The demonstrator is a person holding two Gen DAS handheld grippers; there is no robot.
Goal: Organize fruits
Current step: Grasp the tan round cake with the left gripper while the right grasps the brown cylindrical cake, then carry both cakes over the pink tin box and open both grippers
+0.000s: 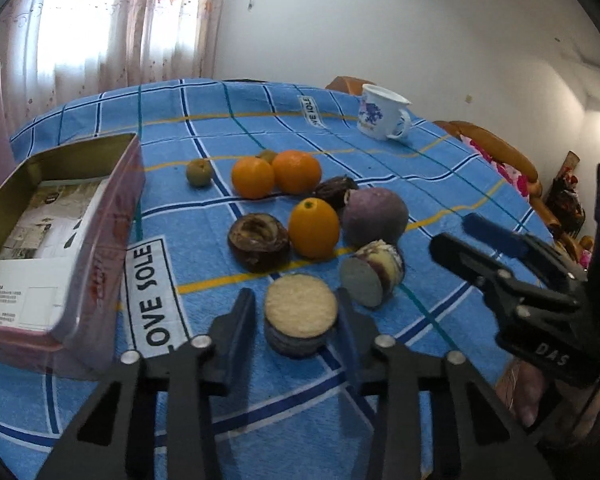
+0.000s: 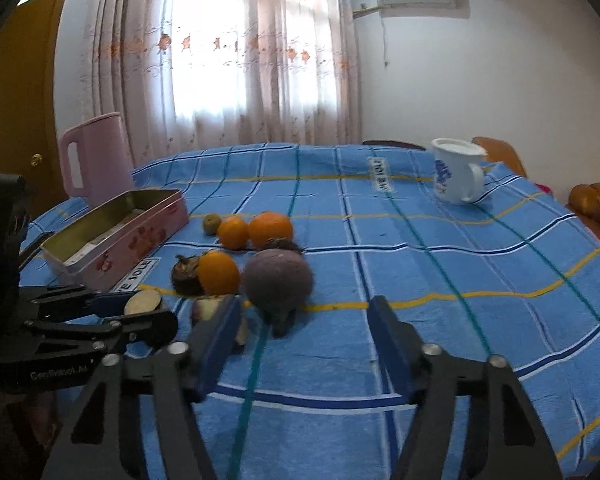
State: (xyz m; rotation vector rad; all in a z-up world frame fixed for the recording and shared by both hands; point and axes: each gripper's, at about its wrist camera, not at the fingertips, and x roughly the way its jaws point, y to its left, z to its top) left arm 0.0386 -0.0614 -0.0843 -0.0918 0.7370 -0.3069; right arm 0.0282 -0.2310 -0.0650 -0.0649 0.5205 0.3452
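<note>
Fruits lie in a cluster on the blue checked tablecloth [image 1: 440, 184]: three oranges [image 1: 313, 228], a purple round fruit [image 1: 375, 216], a dark halved fruit [image 1: 259, 241], another cut half [image 1: 374, 276], a small green fruit [image 1: 199, 172]. My left gripper [image 1: 298, 312] has its fingers on both sides of a cut fruit half [image 1: 300, 322] with a pale flat face, resting on the cloth; contact is unclear. My right gripper [image 2: 302, 324] is open and empty, near the purple fruit [image 2: 279, 282]; it also shows in the left wrist view [image 1: 476, 236]. An open pink tin [image 1: 56, 240] stands at the left.
A white mug with blue flowers [image 1: 382, 114] stands at the far right of the table. A pink jug [image 2: 94, 158] stands behind the tin [image 2: 118, 232]. Wooden chairs [image 1: 496, 152] line the right edge. Curtains and a wall lie behind.
</note>
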